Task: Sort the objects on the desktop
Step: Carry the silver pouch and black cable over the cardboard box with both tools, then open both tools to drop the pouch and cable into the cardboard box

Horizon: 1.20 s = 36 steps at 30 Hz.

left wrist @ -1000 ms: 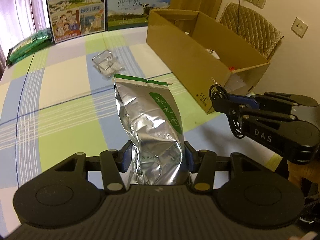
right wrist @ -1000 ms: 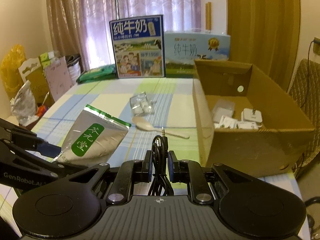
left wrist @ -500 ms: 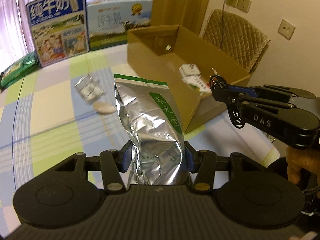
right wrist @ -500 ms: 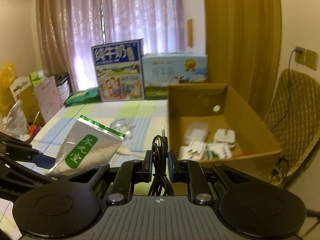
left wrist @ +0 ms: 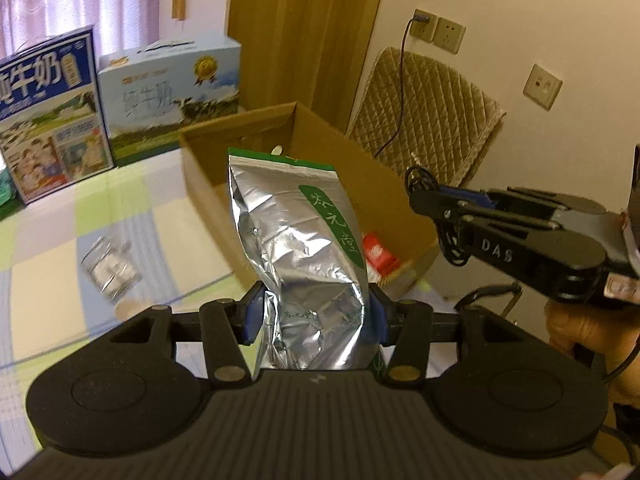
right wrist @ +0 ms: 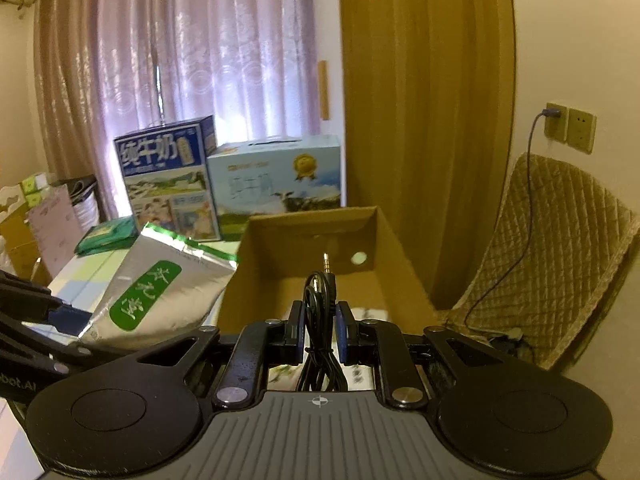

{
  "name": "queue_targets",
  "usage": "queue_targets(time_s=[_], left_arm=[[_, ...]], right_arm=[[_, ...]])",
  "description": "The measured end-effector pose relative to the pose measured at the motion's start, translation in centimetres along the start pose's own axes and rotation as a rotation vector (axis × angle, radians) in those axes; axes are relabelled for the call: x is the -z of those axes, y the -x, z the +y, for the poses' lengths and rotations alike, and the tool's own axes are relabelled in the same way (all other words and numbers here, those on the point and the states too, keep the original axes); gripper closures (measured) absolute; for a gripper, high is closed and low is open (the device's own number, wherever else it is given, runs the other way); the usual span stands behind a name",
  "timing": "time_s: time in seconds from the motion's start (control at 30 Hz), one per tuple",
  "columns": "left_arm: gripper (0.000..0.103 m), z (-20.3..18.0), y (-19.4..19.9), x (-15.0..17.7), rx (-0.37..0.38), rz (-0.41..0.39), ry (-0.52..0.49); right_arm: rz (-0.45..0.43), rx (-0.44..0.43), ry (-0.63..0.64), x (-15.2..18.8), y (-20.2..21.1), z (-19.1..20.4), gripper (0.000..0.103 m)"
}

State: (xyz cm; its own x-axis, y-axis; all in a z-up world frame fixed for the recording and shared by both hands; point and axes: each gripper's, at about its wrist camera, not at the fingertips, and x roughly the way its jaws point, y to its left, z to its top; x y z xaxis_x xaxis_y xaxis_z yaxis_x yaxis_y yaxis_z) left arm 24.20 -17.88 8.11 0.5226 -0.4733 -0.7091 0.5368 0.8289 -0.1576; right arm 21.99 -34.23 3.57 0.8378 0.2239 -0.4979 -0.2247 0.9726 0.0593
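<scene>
Above the open cardboard box (left wrist: pixel 392 184), you are in the carry-and-drop step of the sort: both tongs are loaded and neither load has been let go. Your left gripper (left wrist: pixel 314 318) is clenched on the lower part of the silver foil bag (left wrist: pixel 298 252), which stands upright with its green-edged top over the near wall of the box. Your right gripper (right wrist: pixel 319 330) is clenched on a coiled black cable (right wrist: pixel 320 320), its plug tip pointing up over the box interior. The next move calls for lowering each load past the rim before you release it. Judge the bag as light and stiff, likely to tip on release. Small packets (right wrist: pixel 362 376) already lie on the box floor, so room inside is partly taken. Keep the two grippers apart; they are near each other at the box's near corner. A clear packet (left wrist: pixel 110 274) remains on the checked tablecloth (left wrist: pixel 120 208).
</scene>
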Motion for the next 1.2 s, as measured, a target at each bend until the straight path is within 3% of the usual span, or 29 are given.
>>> queue_targets(time_s=[0.53,0.97,1.2], left_arm=[[0.057,1.1,-7.2,-5.5,-0.018,-0.007,0.092],[0.055,1.7,-10.9,-5.8,-0.019,-0.003,0.147],[0.057,2.7,-9.5,-5.6,-0.044,-0.046,0.155]], right_arm=[[0.039,0.020,-0.005,-1.6,-6.0,-3.9,0.091],[0.073,0.027,-0.025,-1.1,-8.7,-5.3,0.091],[0.088,0.024,-0.030,-0.7,-9.1,-5.4,0.091]])
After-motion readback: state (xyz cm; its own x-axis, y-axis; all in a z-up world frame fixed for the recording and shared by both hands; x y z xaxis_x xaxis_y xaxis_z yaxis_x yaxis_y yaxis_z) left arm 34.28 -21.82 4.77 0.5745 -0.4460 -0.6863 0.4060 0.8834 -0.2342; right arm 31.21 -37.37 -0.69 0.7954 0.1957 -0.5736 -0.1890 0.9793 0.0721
